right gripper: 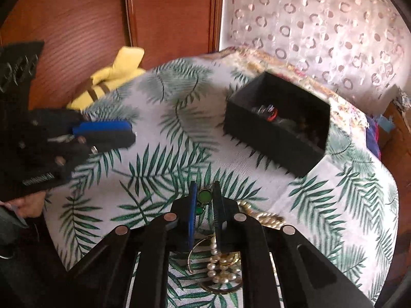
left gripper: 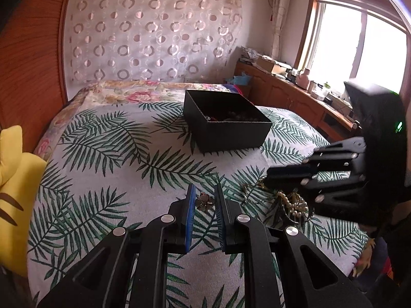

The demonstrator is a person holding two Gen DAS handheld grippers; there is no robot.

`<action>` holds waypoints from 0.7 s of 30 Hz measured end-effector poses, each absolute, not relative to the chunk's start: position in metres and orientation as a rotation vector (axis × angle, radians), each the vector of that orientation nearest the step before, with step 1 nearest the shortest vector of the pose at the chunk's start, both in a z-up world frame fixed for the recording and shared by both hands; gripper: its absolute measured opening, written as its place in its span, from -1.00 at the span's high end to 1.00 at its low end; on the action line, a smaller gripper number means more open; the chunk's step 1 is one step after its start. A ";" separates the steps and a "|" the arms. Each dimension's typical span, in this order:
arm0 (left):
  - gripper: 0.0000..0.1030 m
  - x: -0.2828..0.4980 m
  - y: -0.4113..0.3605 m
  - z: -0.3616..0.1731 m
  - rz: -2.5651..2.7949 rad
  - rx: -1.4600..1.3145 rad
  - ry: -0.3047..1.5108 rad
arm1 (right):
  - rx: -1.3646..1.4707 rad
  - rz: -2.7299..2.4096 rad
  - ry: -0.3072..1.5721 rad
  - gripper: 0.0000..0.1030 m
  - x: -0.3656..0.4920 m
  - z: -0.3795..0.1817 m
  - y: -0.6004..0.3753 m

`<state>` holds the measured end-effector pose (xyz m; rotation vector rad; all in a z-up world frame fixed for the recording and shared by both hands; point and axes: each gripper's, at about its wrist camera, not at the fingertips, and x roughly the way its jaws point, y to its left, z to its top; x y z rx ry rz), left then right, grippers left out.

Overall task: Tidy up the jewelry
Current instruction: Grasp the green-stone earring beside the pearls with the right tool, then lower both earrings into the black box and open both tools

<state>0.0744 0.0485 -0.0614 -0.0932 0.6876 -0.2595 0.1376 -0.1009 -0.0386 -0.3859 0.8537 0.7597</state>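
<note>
In the left wrist view my left gripper (left gripper: 204,190) is shut on a small brown flower-shaped piece (left gripper: 205,201), held over the leaf-print bedspread (left gripper: 128,154). My right gripper (right gripper: 204,187) is shut on a green-stone piece (right gripper: 204,195), just above a pile of pearl strands and gold bangles (right gripper: 222,264). The same pile (left gripper: 292,205) lies under the right gripper (left gripper: 268,177) in the left view. A black open box (left gripper: 226,133) with several pieces inside sits farther back on the bed. From the right view the box (right gripper: 269,141) is at upper right and the left gripper (right gripper: 132,133) at left.
A yellow plush cushion (left gripper: 12,179) lies at the bed's left edge against a wooden wardrobe (right gripper: 77,25). A low wooden cabinet (left gripper: 295,95) cluttered with small items runs under the window on the right. A floral quilt (left gripper: 133,92) covers the bed's far end.
</note>
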 end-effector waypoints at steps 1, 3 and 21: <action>0.73 0.075 0.047 -0.061 -0.262 -0.091 0.687 | -0.382 0.759 0.843 0.74 0.138 -0.034 -0.103; 0.73 0.078 0.044 -0.059 -0.264 -0.086 0.684 | -0.368 0.757 0.818 0.74 0.140 -0.023 -0.106; 0.73 0.130 0.027 -0.016 -0.285 -0.020 0.631 | -0.353 0.669 0.657 0.74 0.200 0.054 -0.119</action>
